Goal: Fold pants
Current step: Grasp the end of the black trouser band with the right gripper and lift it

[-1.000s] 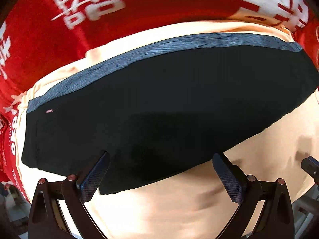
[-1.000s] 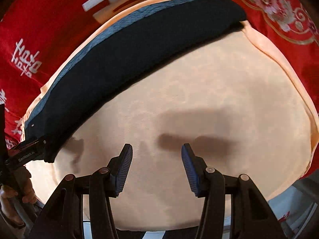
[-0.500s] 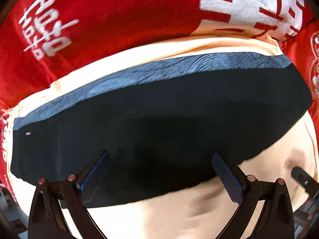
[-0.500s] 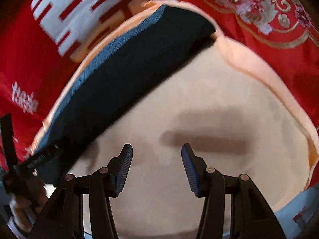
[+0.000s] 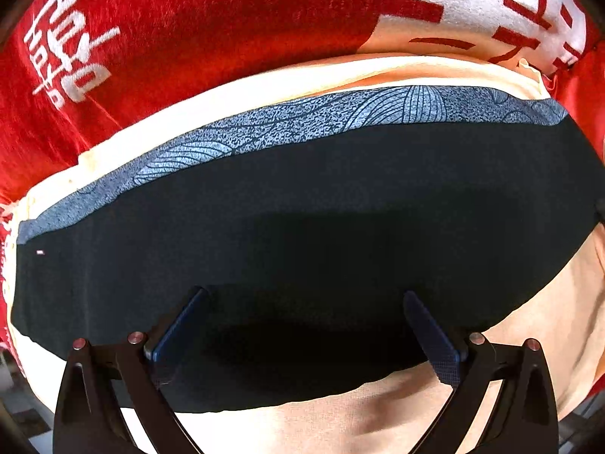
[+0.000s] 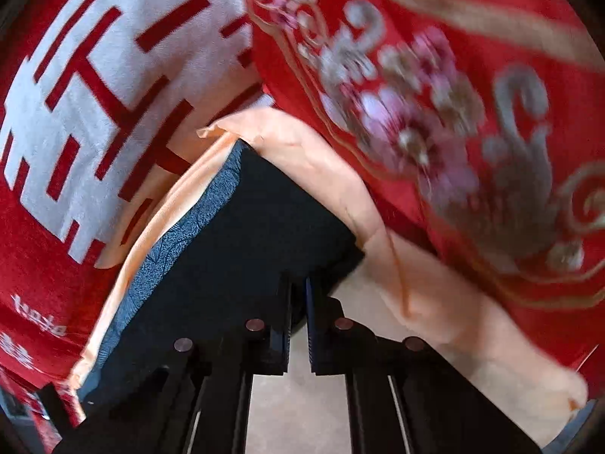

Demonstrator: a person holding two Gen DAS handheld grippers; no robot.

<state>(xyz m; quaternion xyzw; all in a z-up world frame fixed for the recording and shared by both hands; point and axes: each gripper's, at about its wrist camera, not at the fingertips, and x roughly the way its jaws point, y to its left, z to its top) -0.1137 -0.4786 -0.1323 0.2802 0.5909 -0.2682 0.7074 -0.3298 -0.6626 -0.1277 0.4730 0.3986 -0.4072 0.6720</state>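
Half a second back the right gripper point(image 6: 298, 299) hung with its fingers spread over bare peach cloth; it has since swung to the near right corner of the dark navy, folded pants point(image 6: 242, 249), and its blue-padded fingers point(image 6: 311, 325) now stand nearly together with that corner's edge between them. Whether they actually bite the fabric cannot be told, because the black finger mounts cover the contact. The left gripper point(image 5: 302, 325) has slid forward too: both of its textured blue pads point(image 5: 431, 336) now lie over the dark garment instead of at its near hem, spread wide with nothing between them.

Those pants point(image 5: 302, 234) lie flat as one long band across the pale peach sheet point(image 5: 340, 423), with a grey-blue strip printed in fine leaf lines point(image 5: 340, 117) along the far edge and a tiny pale tag point(image 5: 39, 252) near the left end. Under the sheet lies a red fleece blanket with large white characters point(image 5: 211, 34), cut off by the lens rim. In the right wrist view a red cloth with gold and pink floral embroidery point(image 6: 435, 121) is smeared by motion, so its pattern is hard to read. The right end of the pants is clipped by the frame in the left view.
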